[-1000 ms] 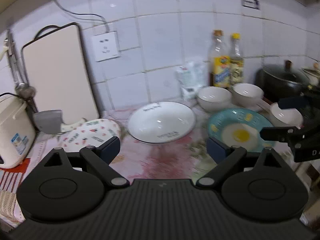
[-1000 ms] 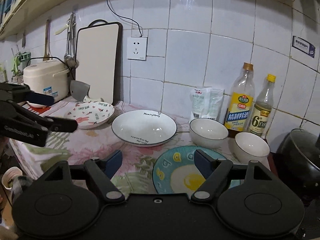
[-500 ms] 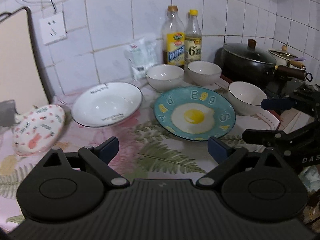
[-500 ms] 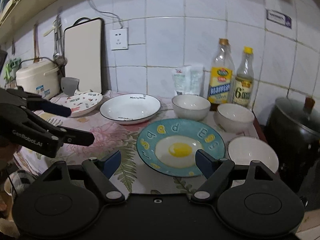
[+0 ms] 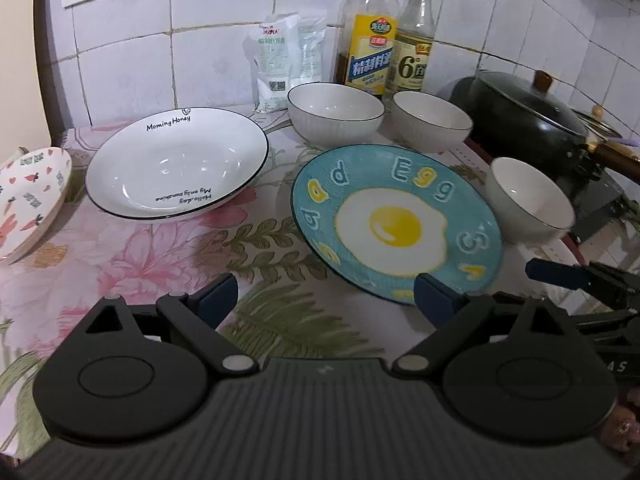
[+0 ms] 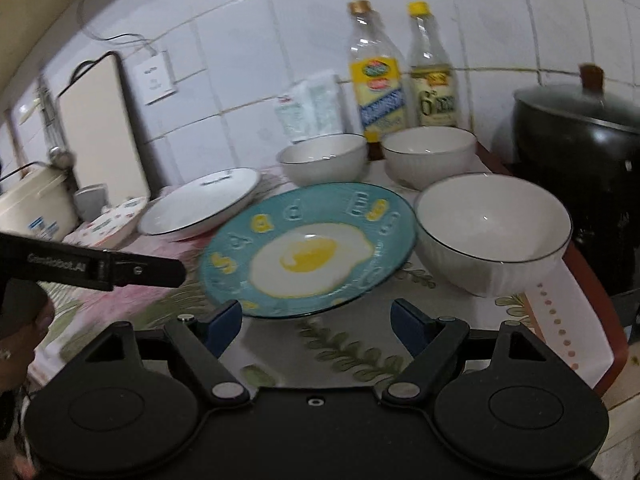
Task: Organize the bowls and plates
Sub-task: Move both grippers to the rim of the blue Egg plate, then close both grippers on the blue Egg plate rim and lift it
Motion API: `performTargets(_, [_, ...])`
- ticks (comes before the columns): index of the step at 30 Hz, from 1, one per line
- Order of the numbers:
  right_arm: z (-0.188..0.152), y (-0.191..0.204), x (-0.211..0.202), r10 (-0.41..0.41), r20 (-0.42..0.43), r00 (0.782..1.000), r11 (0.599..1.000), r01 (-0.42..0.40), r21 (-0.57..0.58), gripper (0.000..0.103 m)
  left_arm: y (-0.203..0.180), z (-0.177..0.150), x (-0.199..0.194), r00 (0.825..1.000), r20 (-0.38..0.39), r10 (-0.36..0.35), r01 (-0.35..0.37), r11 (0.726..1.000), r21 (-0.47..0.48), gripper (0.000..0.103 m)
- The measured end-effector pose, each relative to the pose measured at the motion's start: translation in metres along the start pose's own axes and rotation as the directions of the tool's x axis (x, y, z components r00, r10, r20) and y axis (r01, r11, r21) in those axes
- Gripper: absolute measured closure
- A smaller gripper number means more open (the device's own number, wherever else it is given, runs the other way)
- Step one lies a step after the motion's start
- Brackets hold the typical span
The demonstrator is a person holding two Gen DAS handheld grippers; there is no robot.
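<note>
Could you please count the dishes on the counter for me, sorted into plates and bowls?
Plates: 3, the egg plate, white plate and patterned plate.
Bowls: 3, all white.
Total: 6

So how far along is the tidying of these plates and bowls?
Nothing looks stacked yet. The egg plate, the white Morning Honey plate, the patterned plate and three white bowls all sit apart on the counter. Both hand-held grippers, left and right, are open and empty. All the organizing is left.
</note>
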State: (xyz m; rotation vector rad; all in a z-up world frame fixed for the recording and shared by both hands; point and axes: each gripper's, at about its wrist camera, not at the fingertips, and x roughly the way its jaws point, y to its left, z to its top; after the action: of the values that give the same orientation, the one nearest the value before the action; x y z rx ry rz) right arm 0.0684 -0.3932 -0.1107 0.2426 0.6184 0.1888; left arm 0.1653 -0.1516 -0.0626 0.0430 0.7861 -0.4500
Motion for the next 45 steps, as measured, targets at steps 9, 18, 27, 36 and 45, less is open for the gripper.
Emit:
performTargets(9, [0.003,-0.022,0.029,0.0,0.025,1.0,0.994,-0.003,0.108,0.018,0.007,0.006,0.045,1.0,0.005,0.013,-0.013,0.998,-0.056,0.035])
performTargets(18, [0.01,-0.022,0.042,-0.031,-0.045,0.999,0.983,0.039,0.177,0.065,0.01,0.007,0.06,1.0,0.017,-0.008,0.01,0.996,-0.093,0.081])
performTargets(27, [0.011,-0.029,0.046,-0.023,-0.033,0.999,0.977,0.03,0.21,0.067,0.007,0.003,0.066,0.999,0.053,-0.007,0.015,0.988,-0.151,0.083])
performTargets(36, [0.009,-0.014,0.038,-0.051,-0.037,0.998,0.987,0.056,0.153,0.068,0.001,-0.01,0.049,0.997,0.072,0.029,-0.018,0.987,-0.158,0.083])
performTargets(45, [0.005,0.012,0.016,-0.01,-0.035,0.999,0.993,0.014,0.118,0.068,0.005,-0.022,0.003,0.994,0.09,0.066,-0.051,0.986,-0.159,0.083])
